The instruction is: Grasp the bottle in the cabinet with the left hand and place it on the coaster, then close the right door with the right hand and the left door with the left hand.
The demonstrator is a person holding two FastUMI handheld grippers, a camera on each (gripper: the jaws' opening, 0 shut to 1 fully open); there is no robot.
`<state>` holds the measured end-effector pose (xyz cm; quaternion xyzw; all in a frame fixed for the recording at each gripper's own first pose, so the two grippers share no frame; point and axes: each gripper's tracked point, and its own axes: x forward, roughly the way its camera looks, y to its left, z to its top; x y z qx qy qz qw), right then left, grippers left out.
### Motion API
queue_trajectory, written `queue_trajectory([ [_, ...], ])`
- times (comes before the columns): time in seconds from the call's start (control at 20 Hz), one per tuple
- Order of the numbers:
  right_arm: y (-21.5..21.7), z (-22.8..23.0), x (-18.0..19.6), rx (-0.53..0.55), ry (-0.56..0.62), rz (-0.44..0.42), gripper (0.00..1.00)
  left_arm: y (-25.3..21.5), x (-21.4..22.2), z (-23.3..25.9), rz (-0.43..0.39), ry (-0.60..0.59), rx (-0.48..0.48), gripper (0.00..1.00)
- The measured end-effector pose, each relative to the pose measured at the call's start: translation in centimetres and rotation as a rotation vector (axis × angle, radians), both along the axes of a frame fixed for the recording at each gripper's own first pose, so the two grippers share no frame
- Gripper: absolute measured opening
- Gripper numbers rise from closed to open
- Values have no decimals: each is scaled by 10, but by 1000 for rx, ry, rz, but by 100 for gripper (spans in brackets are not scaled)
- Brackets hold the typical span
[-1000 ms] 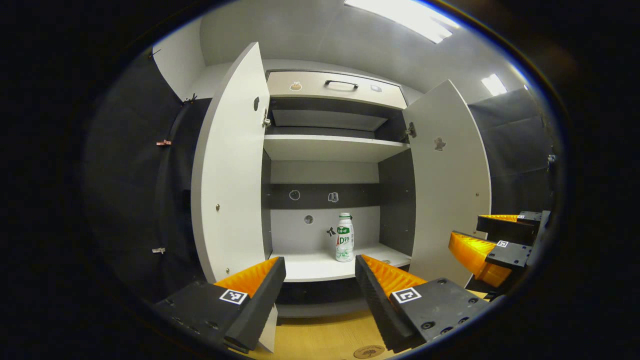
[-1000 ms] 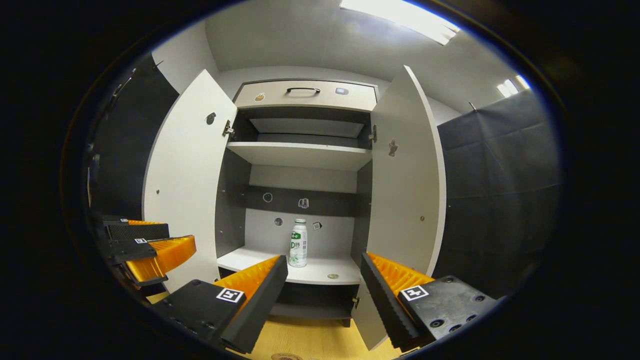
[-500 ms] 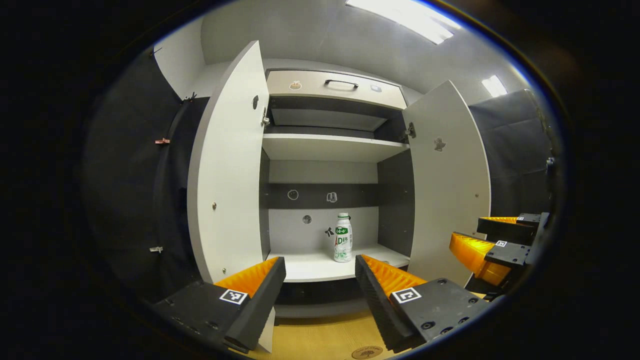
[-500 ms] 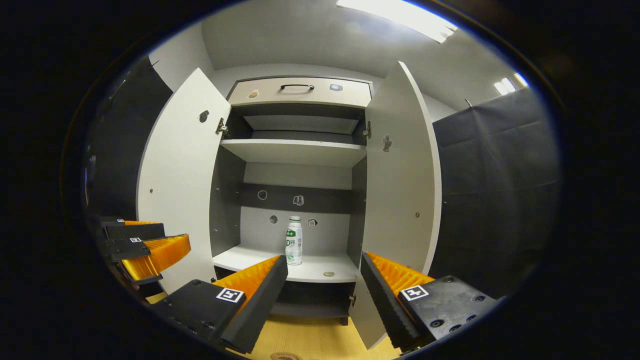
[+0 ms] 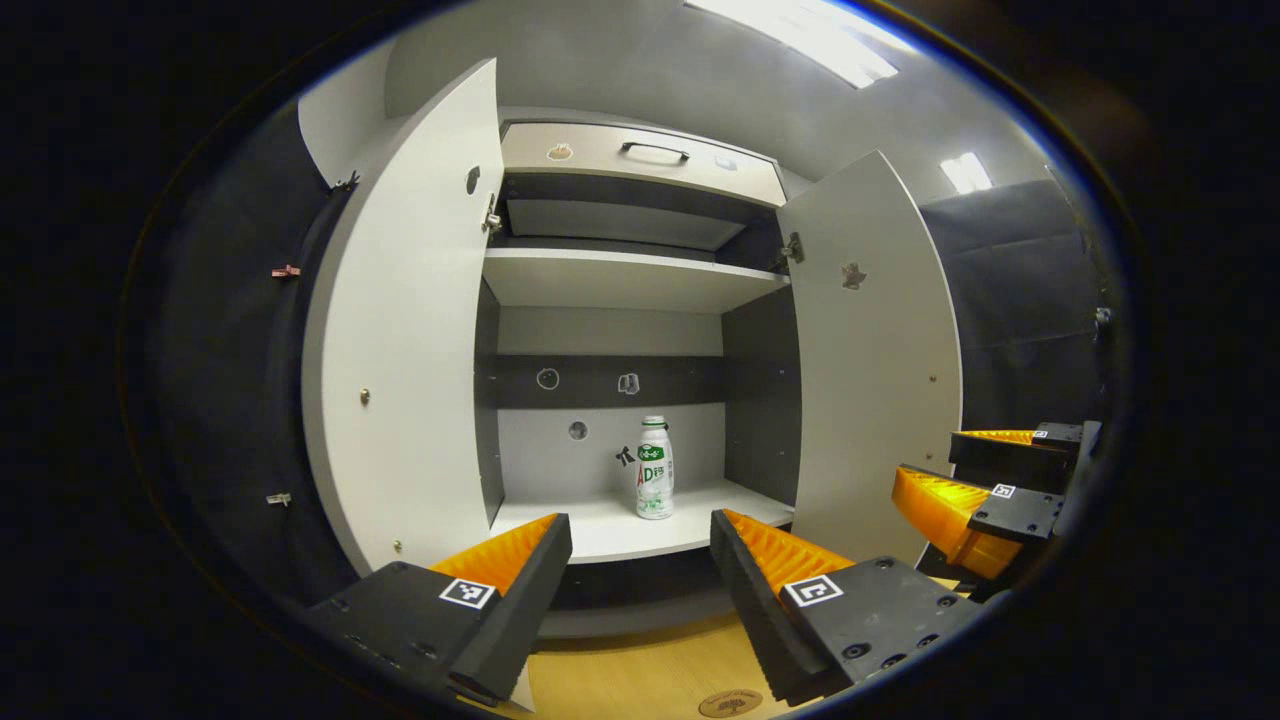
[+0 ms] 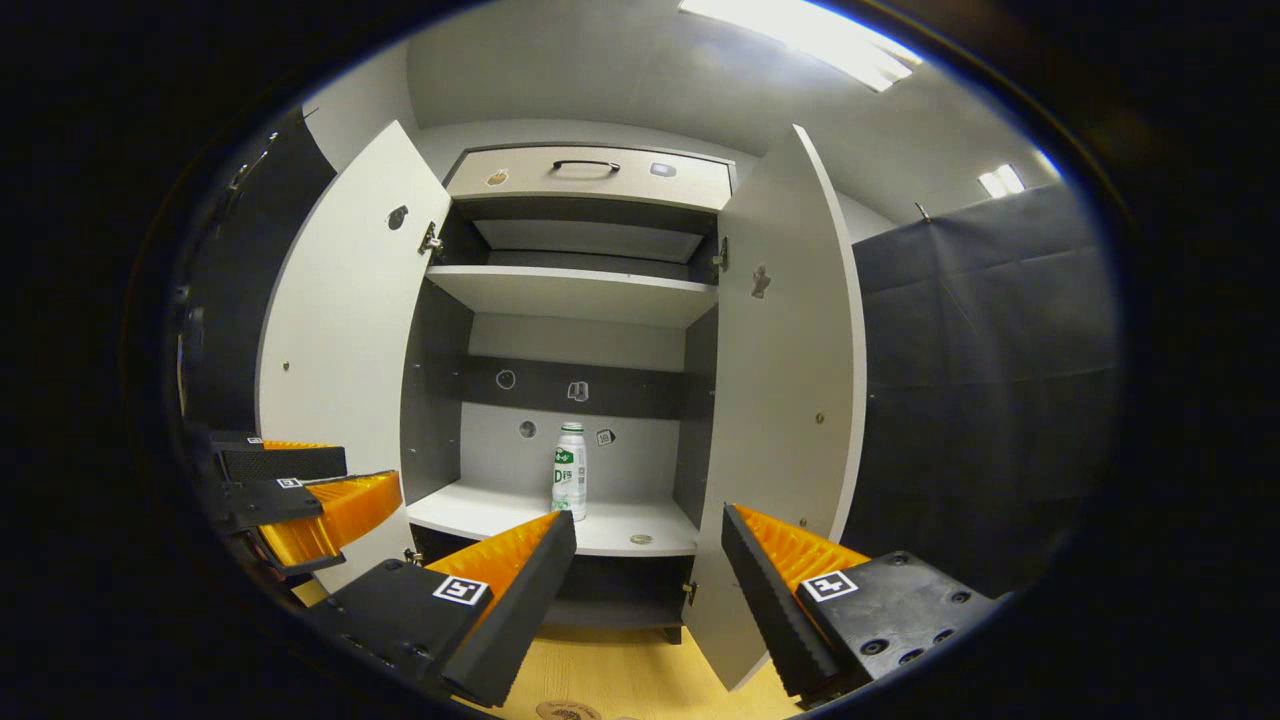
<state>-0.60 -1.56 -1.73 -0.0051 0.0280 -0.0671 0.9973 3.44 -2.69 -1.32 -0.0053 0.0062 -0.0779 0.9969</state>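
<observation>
Left gripper view: bottle (image 5: pixel 655 468) stands upright on shelf beyond the wide-open, empty left claw (image 5: pixel 640 545).

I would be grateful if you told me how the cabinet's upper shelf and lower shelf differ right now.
The lower shelf carries the upright bottle, while the upper shelf shows nothing on top from this low angle. The lower shelf also bears a small round disc near its front edge; the upper shelf shows none. We see the lower shelf's top, but the upper shelf's underside. Both are white boards spanning the cabinet between the open doors.
</observation>
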Motion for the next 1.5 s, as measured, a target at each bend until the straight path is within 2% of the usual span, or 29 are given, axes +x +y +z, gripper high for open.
queue_trajectory([
  [0.05,0,-3,-2,4,10,-9,97,-6,8,-2,-23,6,-8,89],
  [0.2,-10,-6,2,-19,21,-19,97,-21,47,-12,-52,22,-24,89],
  [0.35,-20,-2,22,-46,-4,7,97,-28,97,-15,-31,7,-18,90],
  [0.65,-21,-12,78,-53,-17,130,98,-43,201,-24,13,-16,37,89],
  [0.9,-14,-23,106,-45,-11,201,98,-52,267,-42,-6,10,54,89],
  [0.95,-13,-24,110,-46,-13,210,97,-51,279,-45,-3,11,66,93],
  [1.5,-15,-40,148,-52,3,223,98,-58,360,-61,1,20,100,91],
])
